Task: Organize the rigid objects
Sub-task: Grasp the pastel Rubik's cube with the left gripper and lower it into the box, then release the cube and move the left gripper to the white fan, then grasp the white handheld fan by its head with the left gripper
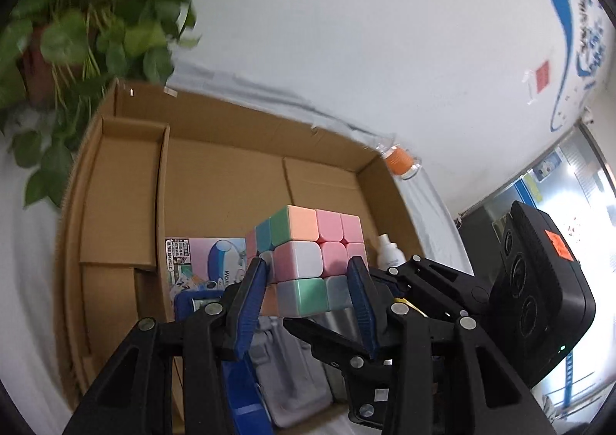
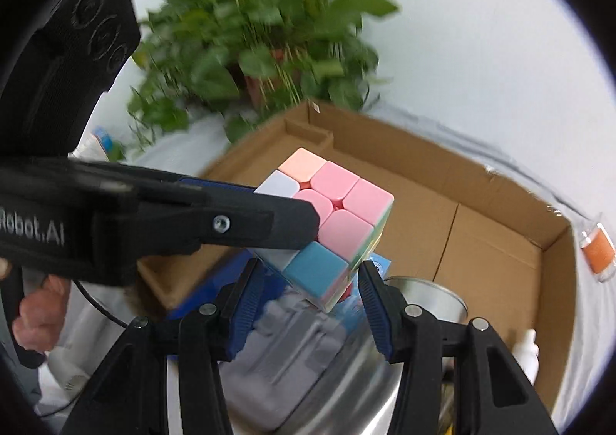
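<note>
A pastel puzzle cube (image 1: 308,261) is held above an open cardboard box (image 1: 215,181). My left gripper (image 1: 312,273) is shut on the cube, its blue pads pressing the cube's left and right sides. In the right wrist view the cube (image 2: 331,219) hangs in the air, clamped by the left gripper (image 2: 246,223) that reaches in from the left. My right gripper (image 2: 308,285) is open just below and in front of the cube, with one fingertip (image 2: 367,273) close to its lower corner; I cannot tell if it touches.
The box (image 2: 500,242) holds a printed packet (image 1: 204,258), a grey moulded part (image 2: 292,350), a metal can (image 2: 427,300), a white bottle (image 1: 389,254) and a blue item (image 1: 238,388). A potted plant (image 2: 261,50) stands behind it. An orange-capped jar (image 2: 598,252) lies on the white cloth.
</note>
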A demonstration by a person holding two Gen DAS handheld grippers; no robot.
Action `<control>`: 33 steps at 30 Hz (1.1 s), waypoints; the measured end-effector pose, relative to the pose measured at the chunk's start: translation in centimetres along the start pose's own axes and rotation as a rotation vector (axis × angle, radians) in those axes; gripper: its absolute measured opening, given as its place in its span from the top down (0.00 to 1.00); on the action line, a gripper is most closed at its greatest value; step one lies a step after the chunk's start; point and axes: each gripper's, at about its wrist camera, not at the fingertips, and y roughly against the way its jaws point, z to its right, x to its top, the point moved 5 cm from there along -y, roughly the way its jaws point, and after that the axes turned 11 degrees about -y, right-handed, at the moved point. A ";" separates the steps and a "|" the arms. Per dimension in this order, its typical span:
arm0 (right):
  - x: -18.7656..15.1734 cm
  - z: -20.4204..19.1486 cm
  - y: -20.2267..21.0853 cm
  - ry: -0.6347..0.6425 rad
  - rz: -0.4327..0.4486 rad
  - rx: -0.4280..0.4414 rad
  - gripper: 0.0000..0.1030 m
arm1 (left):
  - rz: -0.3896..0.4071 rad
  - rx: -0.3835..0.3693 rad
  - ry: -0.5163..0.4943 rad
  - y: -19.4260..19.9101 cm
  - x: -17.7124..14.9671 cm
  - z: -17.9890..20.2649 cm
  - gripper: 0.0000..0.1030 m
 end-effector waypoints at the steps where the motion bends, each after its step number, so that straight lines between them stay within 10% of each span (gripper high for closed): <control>1: 0.0 0.5 -1.3 0.000 -0.031 -0.003 0.51 | -0.015 -0.006 0.016 -1.0 0.0 -0.7 0.62; 13: -1.9 0.9 -0.7 -0.055 -0.129 0.007 0.45 | -0.112 -0.007 0.001 -3.0 -3.2 -0.2 0.62; 16: -2.5 0.6 3.0 -0.054 -0.045 -0.033 0.19 | -0.026 0.082 -0.086 1.0 -3.6 2.5 0.47; 22: -8.3 -1.1 12.3 -0.106 0.169 -0.098 0.15 | 0.279 0.324 -0.292 15.8 -6.0 10.3 0.00; 27: -14.9 -7.0 13.9 -0.086 0.200 0.043 0.15 | 0.358 0.548 -0.289 26.5 -12.1 12.0 0.01; 33: -20.4 -14.2 11.9 -0.024 0.082 0.178 0.15 | 0.225 0.517 -0.034 28.2 -24.0 4.4 0.01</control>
